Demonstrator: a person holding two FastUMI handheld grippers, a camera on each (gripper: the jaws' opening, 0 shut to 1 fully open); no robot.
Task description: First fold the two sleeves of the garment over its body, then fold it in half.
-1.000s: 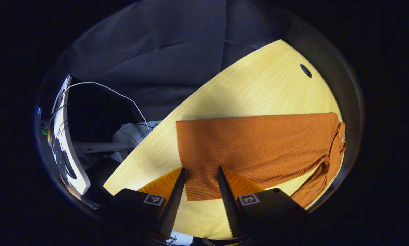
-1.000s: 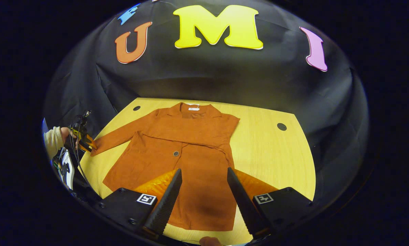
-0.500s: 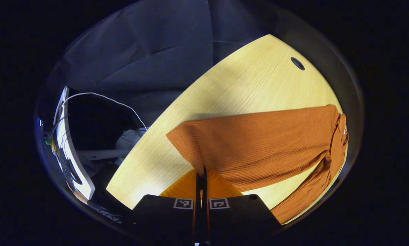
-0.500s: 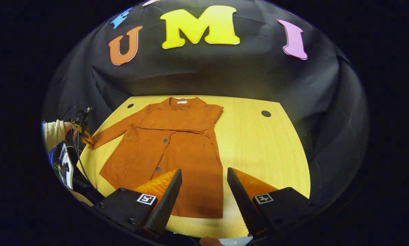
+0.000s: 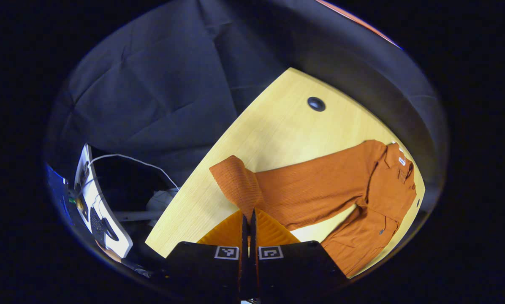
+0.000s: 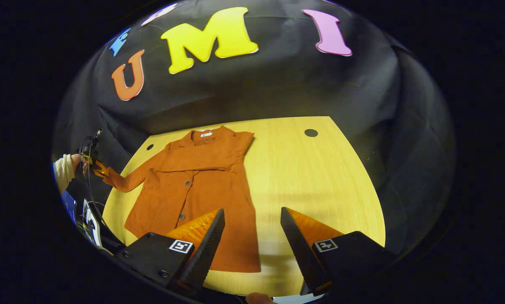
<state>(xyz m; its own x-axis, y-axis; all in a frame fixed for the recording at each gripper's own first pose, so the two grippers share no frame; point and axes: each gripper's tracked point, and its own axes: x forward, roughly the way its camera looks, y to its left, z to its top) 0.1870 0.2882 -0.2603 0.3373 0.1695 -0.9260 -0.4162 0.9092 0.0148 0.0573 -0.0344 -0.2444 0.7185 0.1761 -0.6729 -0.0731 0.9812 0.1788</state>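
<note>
Left gripper (image 5: 247, 215) has its black ridged fingers pressed together, pinching the cuff end of the rust-orange ribbed long-sleeved button-front garment (image 5: 320, 190); the cuff (image 5: 235, 181) bunches up just above the fingertips, lifted off the pale yellow wooden table (image 5: 278, 126). From there the sleeve runs off to the right toward the collar and body lying flat at the far right edge of the table. Left gripper view also picks up a round dark grommet hole (image 5: 316, 103) farther up the tabletop, and off the table's left edge a white device with a thin white cable (image 5: 130, 158). Right gripper (image 6: 249, 230) has its fingers spread wide with nothing between them, hovering over the near table edge; the garment's hem (image 6: 235, 253) lies just beside its left finger, body stretching away to the collar (image 6: 206, 135) at the far side. Right gripper view gives the whole garment laid button-side up, the other sleeve folded across the chest (image 6: 210, 162), and far left a hand in a cream sleeve (image 6: 66, 166) holding the left gripper at the stretched-out sleeve's cuff.
</note>
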